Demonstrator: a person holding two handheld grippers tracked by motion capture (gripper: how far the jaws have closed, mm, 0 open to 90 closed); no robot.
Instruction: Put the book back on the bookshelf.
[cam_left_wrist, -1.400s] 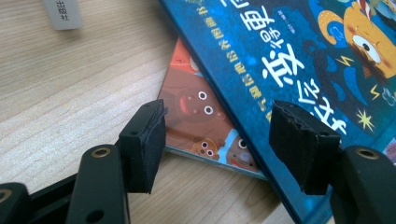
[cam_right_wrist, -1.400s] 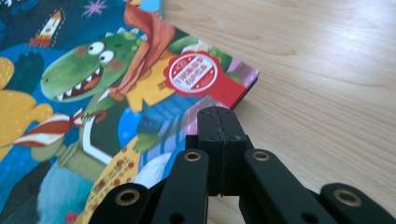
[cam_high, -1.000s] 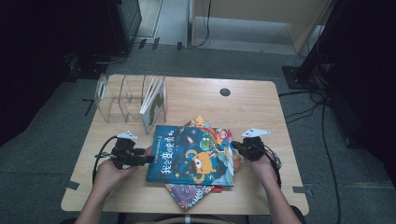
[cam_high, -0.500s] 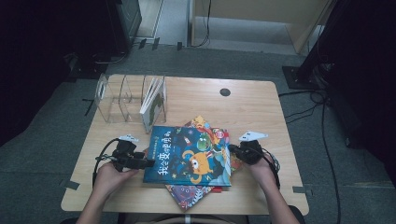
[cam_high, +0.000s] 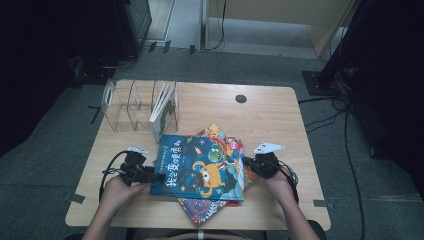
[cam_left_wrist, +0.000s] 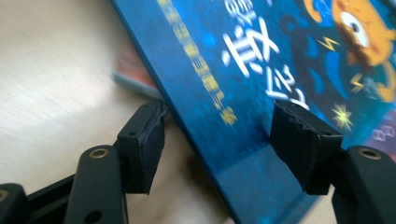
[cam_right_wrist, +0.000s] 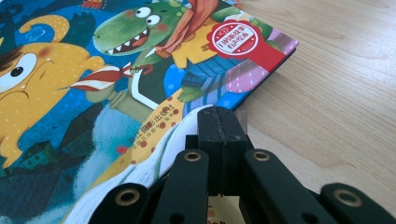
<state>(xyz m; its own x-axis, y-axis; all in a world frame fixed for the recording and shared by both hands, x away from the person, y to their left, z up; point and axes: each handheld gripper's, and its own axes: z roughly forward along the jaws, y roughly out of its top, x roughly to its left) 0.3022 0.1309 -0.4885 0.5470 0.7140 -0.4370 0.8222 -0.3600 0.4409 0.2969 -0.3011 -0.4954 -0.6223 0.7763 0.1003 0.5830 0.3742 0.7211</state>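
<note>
A blue picture book (cam_high: 200, 167) with an orange monster on its cover lies on top of a small pile at the table's front middle. My left gripper (cam_high: 157, 176) is at the book's left edge. Its jaws have just been closing a little and stand open, with that edge (cam_left_wrist: 205, 116) running between the pads (cam_left_wrist: 142, 144), which do not press on it. My right gripper (cam_high: 248, 163) is at the book's right edge. Its jaws (cam_right_wrist: 219, 116) are shut, tips against the cover's edge (cam_right_wrist: 261, 70), with nothing seen between them.
Other colourful books (cam_high: 200, 206) stick out from under the blue one; a reddish one (cam_left_wrist: 133, 70) shows beside its left edge. A clear plastic book rack (cam_high: 125, 107) stands at the back left with one book (cam_high: 165, 110) upright in it. Bare wooden table (cam_high: 270, 120) lies behind and to the right.
My right hand has edged slightly toward the table's front. The left gripper and the blue book are where they were.
</note>
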